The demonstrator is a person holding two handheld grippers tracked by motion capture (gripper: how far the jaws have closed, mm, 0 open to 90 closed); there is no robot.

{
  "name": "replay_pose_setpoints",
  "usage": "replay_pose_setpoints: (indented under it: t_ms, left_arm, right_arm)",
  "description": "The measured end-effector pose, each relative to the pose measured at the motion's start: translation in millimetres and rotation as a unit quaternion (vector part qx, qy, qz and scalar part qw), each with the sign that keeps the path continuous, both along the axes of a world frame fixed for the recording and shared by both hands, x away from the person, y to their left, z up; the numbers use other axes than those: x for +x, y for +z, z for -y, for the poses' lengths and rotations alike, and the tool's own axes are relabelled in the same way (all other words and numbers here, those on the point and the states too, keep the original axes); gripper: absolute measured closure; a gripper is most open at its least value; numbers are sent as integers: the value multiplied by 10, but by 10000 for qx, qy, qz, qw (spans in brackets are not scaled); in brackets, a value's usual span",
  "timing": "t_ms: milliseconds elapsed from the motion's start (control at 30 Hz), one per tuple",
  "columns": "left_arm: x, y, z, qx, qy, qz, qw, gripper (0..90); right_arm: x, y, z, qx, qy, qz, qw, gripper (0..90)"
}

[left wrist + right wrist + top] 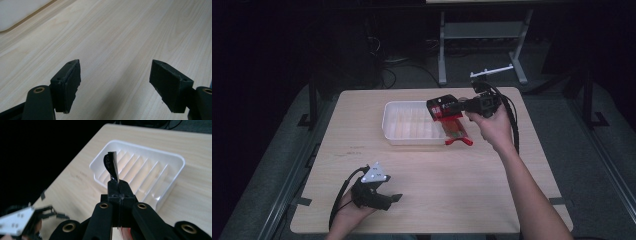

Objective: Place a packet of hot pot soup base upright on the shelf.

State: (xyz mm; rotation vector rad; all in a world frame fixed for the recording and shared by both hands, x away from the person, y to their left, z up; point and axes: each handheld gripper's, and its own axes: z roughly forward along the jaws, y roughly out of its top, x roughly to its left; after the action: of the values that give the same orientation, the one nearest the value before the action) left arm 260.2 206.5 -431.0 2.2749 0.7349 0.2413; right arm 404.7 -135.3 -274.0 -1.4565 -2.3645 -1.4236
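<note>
So the biggest thing here is the light wooden table (432,190), pretty bare apart from the action toward 12 o'clock. There's a white ribbed tray (398,131) sitting up there, empty as far as I can see, its ridges showing clearly in the right gripper view (160,167).

The right gripper (451,106) comes in from about 2 o'clock, with its jaws pinched tight on a red and black packet (447,112). It's holding the packet by one thin edge, so from the gripper's own camera you see it edge-on, sticking straight up out of the jaws (111,166). The packet hangs over the tray's right end, around 3 o'clock of the tray, with the red lower end dangling down past the tray's near rim. I can't tell if it touches the rim. My guess is the edge grip is there so it can be lowered flat into the tray.

The left gripper (384,192) is parked down at 7 o'clock, well apart from everything, jaws wide apart with nothing between them but bare wood (115,82). It's probably just staying out of the way.

Nothing really blocks the drop. The only snag I can see is the tray's near wall catching that dangling end. Beyond the table there's a dark floor with a metal stand (482,35) and cables, none of it a factor.
</note>
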Motion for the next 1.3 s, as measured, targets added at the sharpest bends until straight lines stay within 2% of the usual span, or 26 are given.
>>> replay_pose_setpoints:
  t_ms: [67,233,267,367,400,467,567,700,833,900,1000,1167,1300]
  left_arm:
    - [4,-2,-6,4,4,4,10000,243]
    - [8,4,-22,2,29,4,10000,243]
    - [10,3,-26,5,35,12,10000,243]
    - [14,-4,-33,40,61,43,10000,243]
    - [22,-11,-45,32,87,40,9999,243]
    - [30,-13,-62,22,99,22,9999,243]
    - [32,-10,-72,-25,125,30,9999,243]
    - [33,-7,-78,-52,142,33,9999,243]
    - [34,5,-88,-42,123,59,9999,243]
    - [32,11,-91,-75,134,57,9999,243]
    - [23,34,-106,-151,161,81,9997,243]
    - [24,39,-122,-160,186,79,9997,243]
    - [32,41,-131,-172,199,80,9996,243]
  right_arm:
    - [61,28,-23,96,-126,31,9999,893]
    - [190,66,-73,132,-355,75,9993,892]
    - [259,64,-104,143,-494,130,9986,891]
    - [301,59,-134,120,-616,226,9978,891]
    - [371,48,-167,172,-753,268,9967,893]
    - [443,29,-194,216,-856,280,9957,894]
    - [529,-15,-252,114,-1023,312,9942,894]
    - [596,-79,-312,107,-1147,317,9928,894]
    - [704,-159,-400,225,-1252,244,9916,894]
    - [720,-176,-420,225,-1293,268,9910,895]
    - [768,-215,-472,196,-1484,333,9882,895]
    - [824,-239,-478,210,-1725,464,9837,895]
    - [875,-302,-487,202,-1805,404,9825,894]
